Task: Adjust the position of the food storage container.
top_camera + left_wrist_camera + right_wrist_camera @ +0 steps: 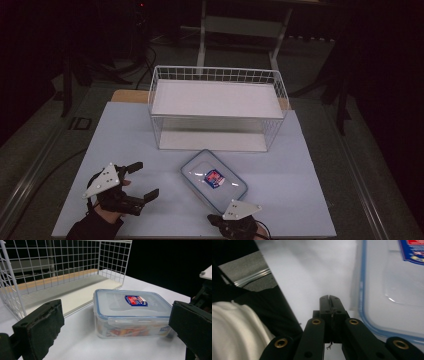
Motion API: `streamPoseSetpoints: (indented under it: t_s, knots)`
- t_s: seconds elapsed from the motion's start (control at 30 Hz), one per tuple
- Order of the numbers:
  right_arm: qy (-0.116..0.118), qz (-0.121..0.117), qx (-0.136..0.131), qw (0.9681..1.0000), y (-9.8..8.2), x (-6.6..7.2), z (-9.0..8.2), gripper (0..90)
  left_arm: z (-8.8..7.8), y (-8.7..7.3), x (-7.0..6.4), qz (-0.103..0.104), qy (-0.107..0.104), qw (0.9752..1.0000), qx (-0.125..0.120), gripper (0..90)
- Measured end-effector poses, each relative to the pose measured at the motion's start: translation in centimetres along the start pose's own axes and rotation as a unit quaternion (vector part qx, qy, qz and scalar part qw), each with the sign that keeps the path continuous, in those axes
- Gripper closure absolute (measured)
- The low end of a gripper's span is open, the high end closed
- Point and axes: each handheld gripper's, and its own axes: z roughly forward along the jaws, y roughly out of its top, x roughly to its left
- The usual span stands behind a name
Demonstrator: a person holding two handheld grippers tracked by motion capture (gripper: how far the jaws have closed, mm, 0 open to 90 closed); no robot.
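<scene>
The right gripper (329,298) is seen with its jaws brought fully together and nothing between them; the tips are placed just beside the blue-rimmed edge of the lidded plastic container (213,177), contact not being discernible; the left gripper (142,180) is held with its jaws spread wide, empty, and is aimed at the container from well apart; the container (131,312) is framed between the two black pads (41,326) in the left gripper view; the left hand (107,212) is raised slightly off the table (125,135), while the right gripper (235,220) is set low at the table's near edge; the container lies flat, just in front of the white wire basket (217,107); open tabletop is left on both sides of the container
</scene>
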Motion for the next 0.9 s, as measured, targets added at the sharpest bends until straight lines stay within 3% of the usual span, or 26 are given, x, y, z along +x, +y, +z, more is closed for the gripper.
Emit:
streamPoseSetpoints:
  t_s: [0.2, 0.43, 0.5, 0.77, 0.9]
  knots:
    - [-0.016, 0.003, 0.008, 0.9998, -0.1, -0.2, -0.2, 89.8, 0.1, 0.0, -0.1, 0.002, -0.002, 1.0000, 0.002, 0.0]
    - [-0.036, 0.031, 0.004, 0.9989, -0.5, -1.0, -1.1, 89.9, 0.2, 0.0, -0.3, 0.008, -0.005, 0.9999, 0.004, 0.0]
    - [-0.033, 0.035, 0.003, 0.9988, -0.5, -1.1, -1.1, 89.8, 0.2, 0.0, -0.4, 0.009, -0.005, 0.9999, 0.006, 0.0]
    - [-0.031, 0.029, -0.009, 0.9991, -0.3, -0.8, -0.9, 89.9, 0.2, 0.0, -0.4, 0.010, -0.007, 0.9999, 0.007, 0.0]
    - [-0.045, 0.034, -0.006, 0.9984, -0.4, -1.2, -1.4, 89.9, 0.3, 0.0, -0.4, 0.010, -0.007, 0.9999, 0.007, 0.0]
